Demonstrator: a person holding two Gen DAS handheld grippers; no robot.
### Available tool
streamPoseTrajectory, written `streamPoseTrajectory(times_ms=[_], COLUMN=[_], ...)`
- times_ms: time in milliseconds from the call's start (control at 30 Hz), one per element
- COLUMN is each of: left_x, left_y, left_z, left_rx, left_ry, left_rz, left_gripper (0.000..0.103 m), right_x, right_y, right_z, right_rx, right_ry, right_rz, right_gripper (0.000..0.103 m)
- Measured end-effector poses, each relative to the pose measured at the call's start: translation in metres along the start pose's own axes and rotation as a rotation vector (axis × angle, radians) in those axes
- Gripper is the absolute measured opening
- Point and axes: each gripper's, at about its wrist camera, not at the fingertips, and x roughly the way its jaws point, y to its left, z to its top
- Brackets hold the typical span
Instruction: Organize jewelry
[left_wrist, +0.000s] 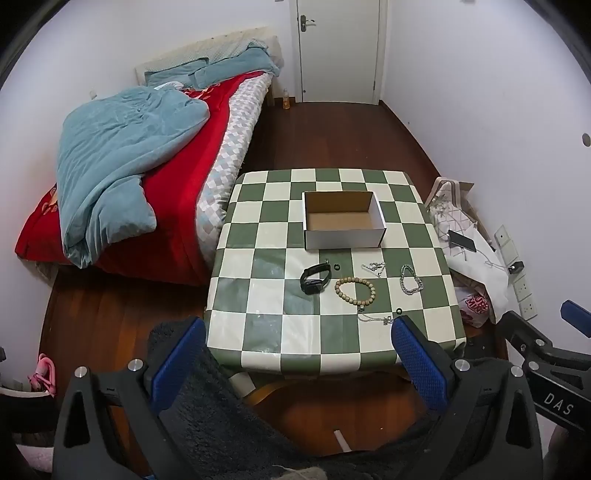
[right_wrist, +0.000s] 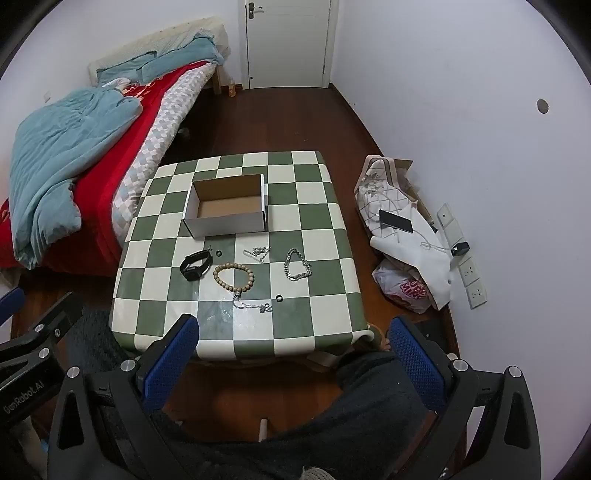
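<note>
An empty cardboard box (left_wrist: 343, 220) (right_wrist: 226, 211) stands on the checkered table (left_wrist: 258, 295) (right_wrist: 317, 258). In front of it lie a black watch (left_wrist: 314, 279) (right_wrist: 196, 266), a wooden bead bracelet (left_wrist: 355, 291) (right_wrist: 234, 277), a silver chain bracelet (left_wrist: 410, 280) (right_wrist: 297, 264), a small silver piece (left_wrist: 373, 266) (right_wrist: 257, 253), a thin necklace (left_wrist: 375, 318) (right_wrist: 253, 306) and two black rings (left_wrist: 335, 266) (right_wrist: 279, 298). My left gripper (left_wrist: 299, 354) and right gripper (right_wrist: 291, 354) are open and empty, held before the table's near edge.
A bed (left_wrist: 155, 155) with a blue quilt stands left of the table. Bags (right_wrist: 406, 236) with a phone on top lie on the floor at the right by the wall. A white door (left_wrist: 338, 48) is at the back.
</note>
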Motion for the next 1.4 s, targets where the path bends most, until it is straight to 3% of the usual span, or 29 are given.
streamPoseTrajectory(times_ms=[1400], left_x=[-0.006], left_y=[-0.003], left_z=[0.000], left_rx=[-0.008], left_ry=[-0.004], left_rz=[-0.020], left_gripper=[0.102], right_x=[-0.002], right_y=[0.000], right_z=[0.002], right_rx=[-0.007], right_ry=[-0.010], right_rz=[-0.019], right_gripper=[0.103])
